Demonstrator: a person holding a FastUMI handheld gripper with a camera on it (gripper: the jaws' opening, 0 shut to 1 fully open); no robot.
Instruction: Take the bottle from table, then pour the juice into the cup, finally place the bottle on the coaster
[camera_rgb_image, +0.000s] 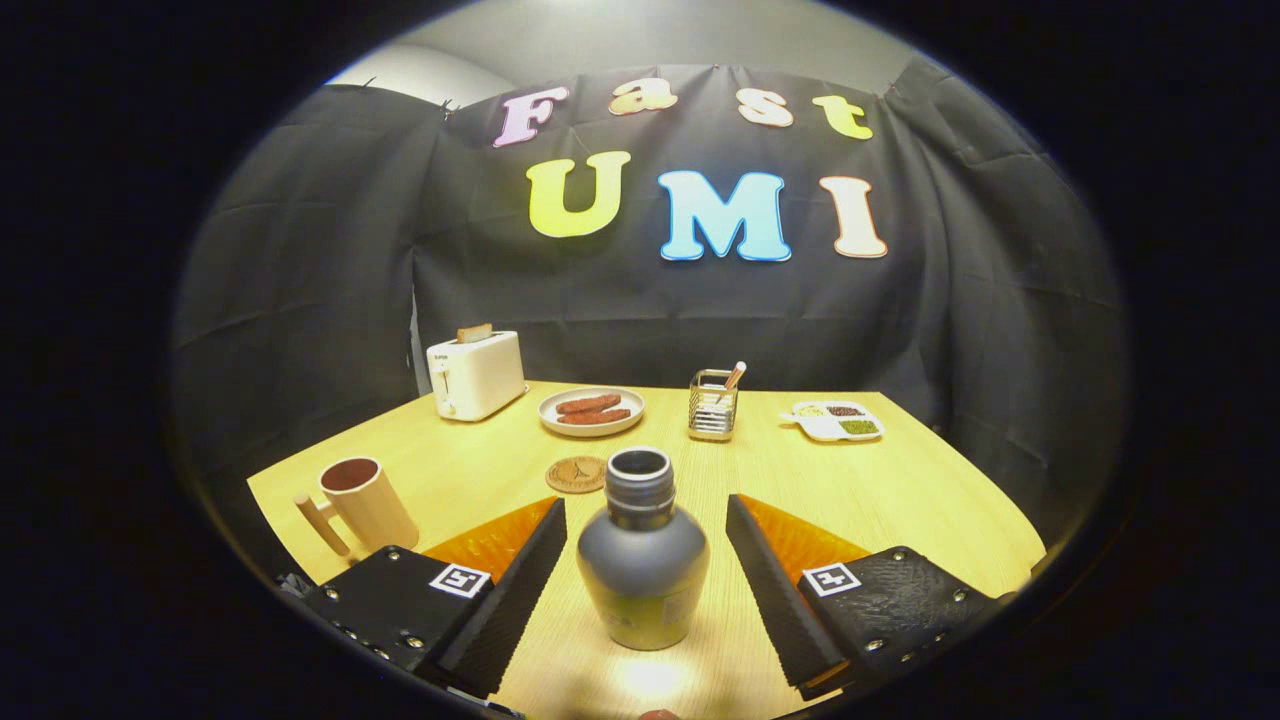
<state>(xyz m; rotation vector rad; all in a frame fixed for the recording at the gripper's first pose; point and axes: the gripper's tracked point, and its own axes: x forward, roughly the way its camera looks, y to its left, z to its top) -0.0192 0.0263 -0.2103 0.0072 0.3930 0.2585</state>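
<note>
A grey bottle (642, 560) with an open neck stands upright on the wooden table (900, 500), between my two fingers. My gripper (646, 512) is open: a gap shows between each pad and the bottle's sides. A round cork coaster (577, 474) lies on the table just beyond the bottle, slightly left. A beige cup (362, 502) with a handle stands to the left of my left finger (500, 590), upright, its dark inside showing.
At the table's far side stand a white toaster (475, 374) with a slice in it, a plate of sausages (591, 411), a wire holder (713, 404) and a white divided dish (833, 421). The booth's black cloth walls close in behind.
</note>
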